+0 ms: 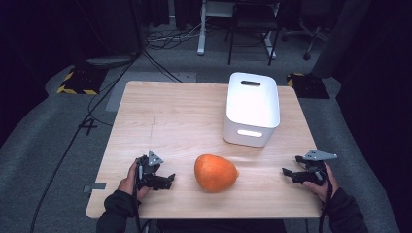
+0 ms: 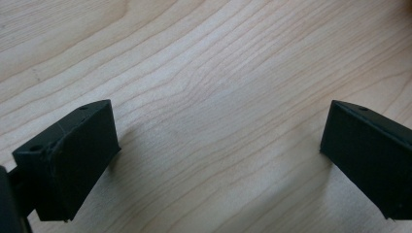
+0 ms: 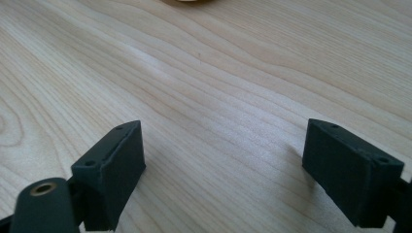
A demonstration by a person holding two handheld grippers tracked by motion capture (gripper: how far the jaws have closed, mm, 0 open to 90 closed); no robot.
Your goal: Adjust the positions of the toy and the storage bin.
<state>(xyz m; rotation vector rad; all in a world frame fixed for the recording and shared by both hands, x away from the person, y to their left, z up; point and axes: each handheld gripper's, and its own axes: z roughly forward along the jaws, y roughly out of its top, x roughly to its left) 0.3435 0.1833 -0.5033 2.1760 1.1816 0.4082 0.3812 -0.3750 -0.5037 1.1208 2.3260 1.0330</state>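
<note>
At table centre-front, between the two grippers, lies the orange pumpkin (image 1: 215, 173), on its side, stem end twd the person's right, resting directly on the wooden table (image 1: 165, 111). Nothing touches it.

L gripper (image 1: 171, 178): held low over the tabletop just left of the pumpkin, near but apart, jaws pointing twd it. In the left gripper view (image 2: 218, 155) jaws stand wide apart, bare wood grain between them, nothing gripped.

R gripper (image 1: 286, 172): near the table's front-right edge, well apart from the pumpkin, jaws pointing left twd it. In the right gripper view (image 3: 223, 165) jaws also spread wide, empty; a sliver of the pumpkin (image 3: 187, 1) shows at top edge.

White plastic bin (image 1: 252, 109) w/ handle slots stands upright behind the pumpkin, to its right, apart from it
</note>
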